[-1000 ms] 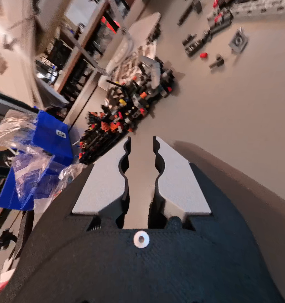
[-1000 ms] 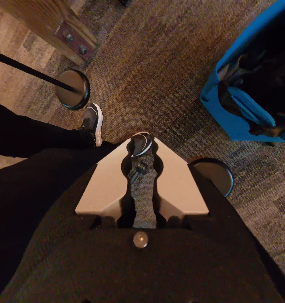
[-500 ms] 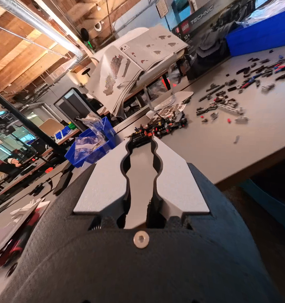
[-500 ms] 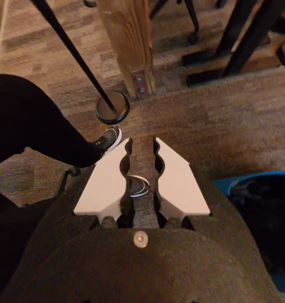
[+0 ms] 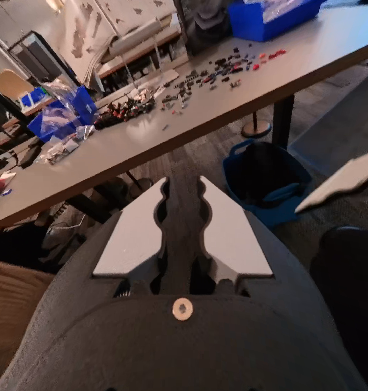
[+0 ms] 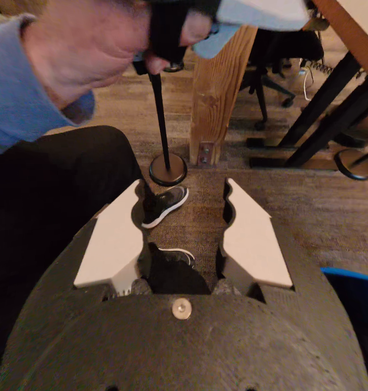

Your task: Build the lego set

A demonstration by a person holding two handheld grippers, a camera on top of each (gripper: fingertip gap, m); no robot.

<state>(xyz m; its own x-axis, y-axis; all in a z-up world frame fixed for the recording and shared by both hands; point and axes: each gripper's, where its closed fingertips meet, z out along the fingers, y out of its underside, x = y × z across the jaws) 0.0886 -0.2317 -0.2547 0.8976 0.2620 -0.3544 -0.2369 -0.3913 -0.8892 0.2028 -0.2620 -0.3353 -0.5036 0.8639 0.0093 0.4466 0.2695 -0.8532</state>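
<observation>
Loose Lego pieces point(image 5: 221, 72) and a denser pile point(image 5: 132, 108) lie on the grey table point(image 5: 263, 91), far ahead of my left gripper point(image 5: 183, 182). That gripper is off the table and below its front edge. Its jaws stand a narrow gap apart with nothing between them. My right gripper point(image 6: 183, 182) points down at the carpet, wide open and empty. One of its grey fingers point(image 5: 337, 186) shows at the right of the left wrist view. No Lego shows in the right wrist view.
An open instruction book point(image 5: 107, 29) and blue bins point(image 5: 62, 118) stand on the table. A blue bin point(image 5: 263, 186) sits on the floor under it. Below the right gripper are a person's shoes point(image 6: 168, 203), a round stand base point(image 6: 168, 169) and a wooden post point(image 6: 212, 95).
My left gripper has pulled back off the table and dropped below its edge. My right gripper has opened wide and tilted up from the floor.
</observation>
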